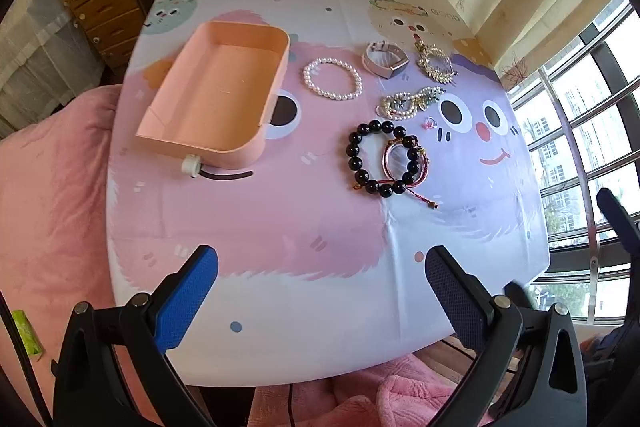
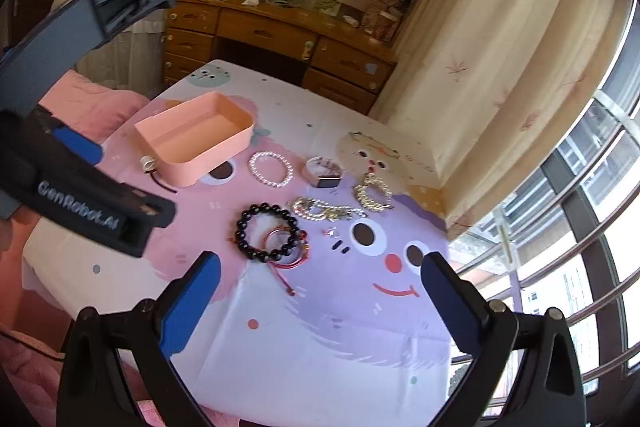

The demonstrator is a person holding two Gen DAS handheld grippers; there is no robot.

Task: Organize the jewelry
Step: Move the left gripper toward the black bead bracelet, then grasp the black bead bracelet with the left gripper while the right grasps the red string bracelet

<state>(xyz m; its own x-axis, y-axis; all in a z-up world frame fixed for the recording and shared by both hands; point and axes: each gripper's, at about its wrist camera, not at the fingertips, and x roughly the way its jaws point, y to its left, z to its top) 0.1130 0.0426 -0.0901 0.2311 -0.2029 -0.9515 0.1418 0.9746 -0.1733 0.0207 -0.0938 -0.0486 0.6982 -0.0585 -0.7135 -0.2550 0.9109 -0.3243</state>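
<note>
We hold the left gripper (image 1: 322, 281) low in the frame of its own camera, its two blue-padded fingers (image 1: 188, 297) spread wide apart with nothing between them. In the right wrist view the same gripper shows as a dark body at the left edge, with a blue pad visible at its upper side. We hold the right gripper (image 2: 320, 287) the same way: jaws wide apart, blue fingers (image 2: 192, 301) at the lower left and lower right of its frame, gripping nothing. Both black frames fill the bottom corners.
</note>
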